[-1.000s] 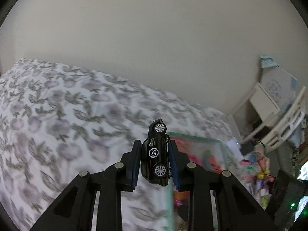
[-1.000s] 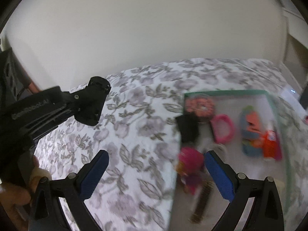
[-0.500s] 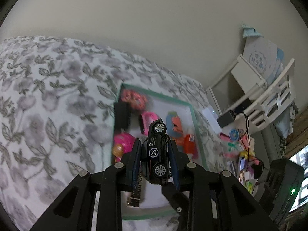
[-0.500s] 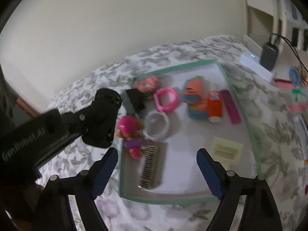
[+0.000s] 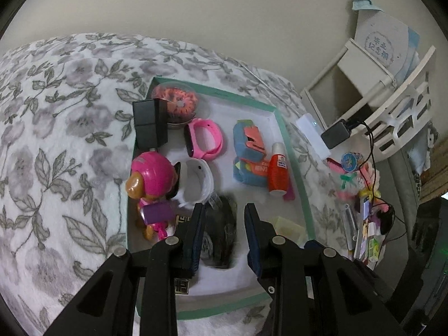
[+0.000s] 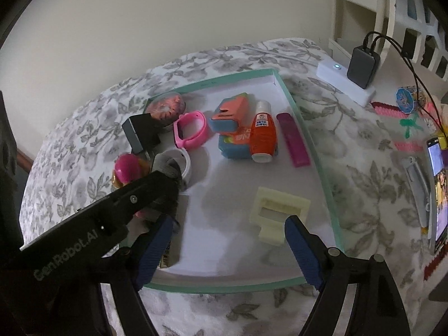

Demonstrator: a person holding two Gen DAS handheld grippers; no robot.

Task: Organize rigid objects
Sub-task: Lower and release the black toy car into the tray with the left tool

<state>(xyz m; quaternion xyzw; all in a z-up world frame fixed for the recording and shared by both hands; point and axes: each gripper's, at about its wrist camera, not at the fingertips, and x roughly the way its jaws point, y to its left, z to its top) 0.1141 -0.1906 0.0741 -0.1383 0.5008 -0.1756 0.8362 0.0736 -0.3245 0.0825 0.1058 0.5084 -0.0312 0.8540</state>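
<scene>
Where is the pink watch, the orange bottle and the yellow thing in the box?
pink watch (image 6: 190, 130), right wrist view, on its strap.
orange bottle (image 6: 263, 133), right wrist view, on its label.
yellow thing (image 6: 280, 210), right wrist view, on its flat top.

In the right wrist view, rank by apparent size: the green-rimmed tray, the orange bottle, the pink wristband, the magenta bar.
1. Green-rimmed tray
2. Orange bottle and pink wristband: too alike to rank
3. Magenta bar
</scene>
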